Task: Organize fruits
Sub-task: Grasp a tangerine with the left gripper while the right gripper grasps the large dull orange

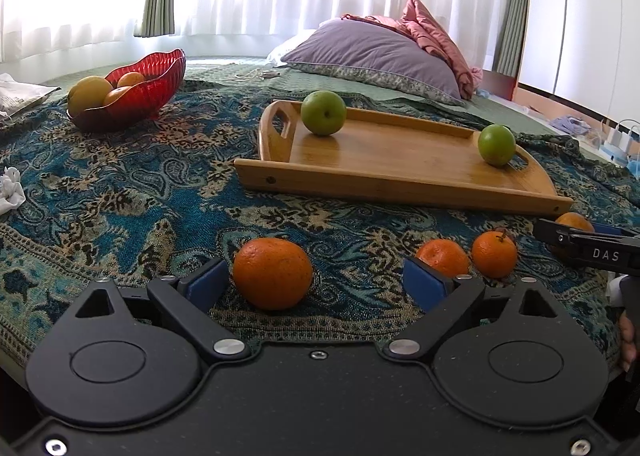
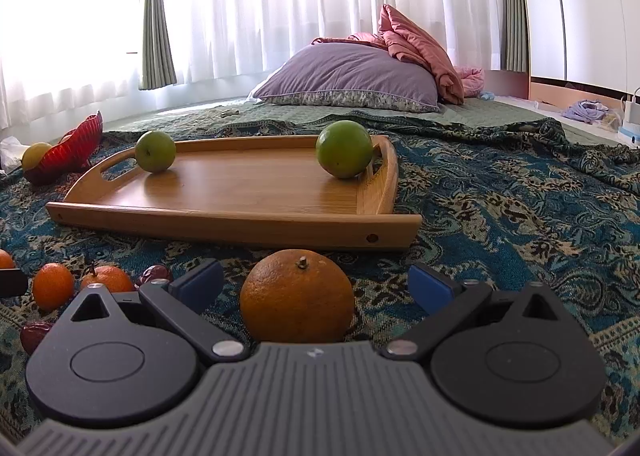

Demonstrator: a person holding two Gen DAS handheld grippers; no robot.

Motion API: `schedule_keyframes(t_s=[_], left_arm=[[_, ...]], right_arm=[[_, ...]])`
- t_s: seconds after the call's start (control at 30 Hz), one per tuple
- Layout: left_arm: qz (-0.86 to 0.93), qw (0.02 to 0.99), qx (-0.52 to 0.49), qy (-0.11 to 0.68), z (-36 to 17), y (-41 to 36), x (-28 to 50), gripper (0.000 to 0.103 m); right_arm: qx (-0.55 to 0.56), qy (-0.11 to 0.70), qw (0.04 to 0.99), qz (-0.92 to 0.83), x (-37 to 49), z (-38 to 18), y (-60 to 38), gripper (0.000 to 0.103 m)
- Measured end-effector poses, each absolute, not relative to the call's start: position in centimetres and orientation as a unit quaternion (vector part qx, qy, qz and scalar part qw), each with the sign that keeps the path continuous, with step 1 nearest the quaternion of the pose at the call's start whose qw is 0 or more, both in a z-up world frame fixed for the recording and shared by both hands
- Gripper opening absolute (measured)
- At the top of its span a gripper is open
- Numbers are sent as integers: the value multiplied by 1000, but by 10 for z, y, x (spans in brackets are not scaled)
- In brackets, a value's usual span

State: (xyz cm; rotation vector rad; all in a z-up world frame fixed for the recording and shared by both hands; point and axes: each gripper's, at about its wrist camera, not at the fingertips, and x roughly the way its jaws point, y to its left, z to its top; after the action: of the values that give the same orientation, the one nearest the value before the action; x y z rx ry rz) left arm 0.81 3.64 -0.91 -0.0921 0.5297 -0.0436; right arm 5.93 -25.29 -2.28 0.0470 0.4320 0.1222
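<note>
My left gripper (image 1: 316, 280) is open, low over the patterned blanket, with an orange (image 1: 273, 273) between its blue pads, nearer the left one. Two small oranges (image 1: 494, 254) lie to its right. My right gripper (image 2: 316, 284) is open around a large orange (image 2: 297, 296) lying on the blanket; neither pad touches it. A wooden tray (image 1: 400, 167) beyond holds two green apples (image 1: 323, 113) (image 1: 497, 144); it also shows in the right wrist view (image 2: 240, 223). A red glass bowl (image 1: 140, 89) at far left holds several oranges and yellow fruit.
Two small oranges (image 2: 53, 285) and dark red dates (image 2: 35, 336) lie left of the right gripper. A purple pillow (image 1: 376, 55) and pink bedding (image 1: 436, 35) lie behind the tray. White crumpled paper (image 1: 10, 189) is at the left edge. Chargers and clutter (image 1: 616, 143) are far right.
</note>
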Motion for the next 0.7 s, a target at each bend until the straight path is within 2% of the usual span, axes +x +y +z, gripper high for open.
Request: schedule_keyframes(t_s=[0.07,0.27,0.7], left_arm=[[-24,964,-47,262,-9,37,7,83],[-14,963,-42,264,-9,39,5,68],[-8,965,-29,262,-6,46,1,47]], right_arm=[[27,214,975,61,59,-23,-254,103],[32,213,975,59,59,-24,-257,103],[13,209,976,64,55,-21,-252,91]])
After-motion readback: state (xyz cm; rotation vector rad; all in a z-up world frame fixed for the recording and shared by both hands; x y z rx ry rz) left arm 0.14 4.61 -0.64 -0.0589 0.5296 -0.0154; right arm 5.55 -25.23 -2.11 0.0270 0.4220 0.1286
